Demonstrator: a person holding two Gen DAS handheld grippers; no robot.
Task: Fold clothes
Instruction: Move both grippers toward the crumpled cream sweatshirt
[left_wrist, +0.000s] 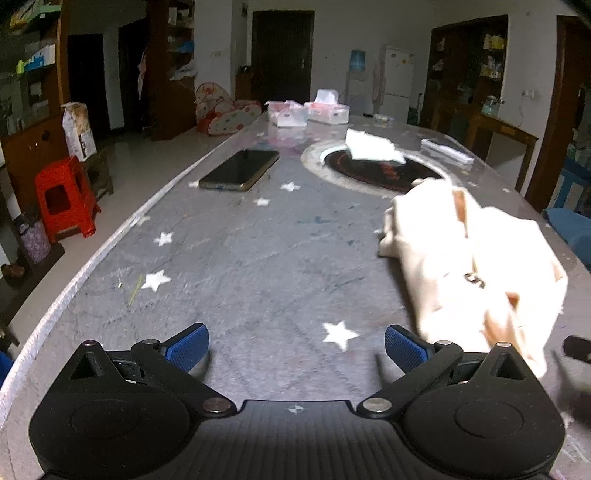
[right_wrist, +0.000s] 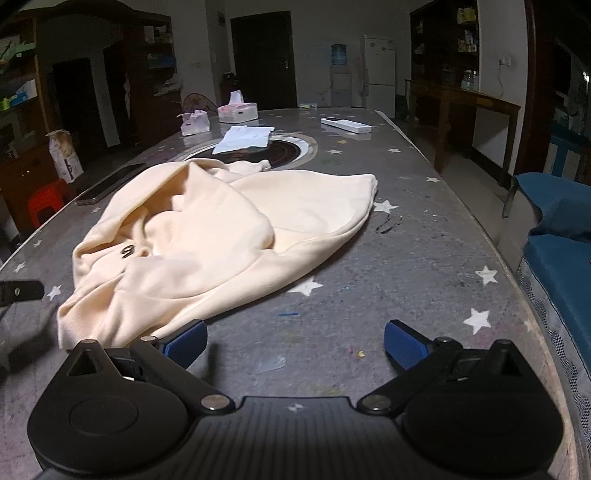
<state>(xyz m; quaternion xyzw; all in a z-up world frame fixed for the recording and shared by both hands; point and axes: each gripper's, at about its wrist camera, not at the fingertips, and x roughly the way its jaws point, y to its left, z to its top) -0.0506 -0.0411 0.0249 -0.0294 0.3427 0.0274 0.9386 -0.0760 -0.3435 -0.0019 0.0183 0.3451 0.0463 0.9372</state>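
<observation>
No writing on your cream hoodie (right_wrist: 207, 240) can be read; only a small dark metal emblem shows on its chest, too small to make out. It lies rumpled on the star-patterned grey tabletop (right_wrist: 388, 280), its near hem hidden behind your right gripper (right_wrist: 295, 345). Your left gripper (left_wrist: 296, 347) and right both have jaws spread wide, holding nothing; the left view blurs the hoodie.

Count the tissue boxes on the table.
2, both at the far end: a pink-and-white cardboard tissue box with a tissue sticking up, and a smaller pink-and-white tissue box left of it. None seem hidden.
</observation>
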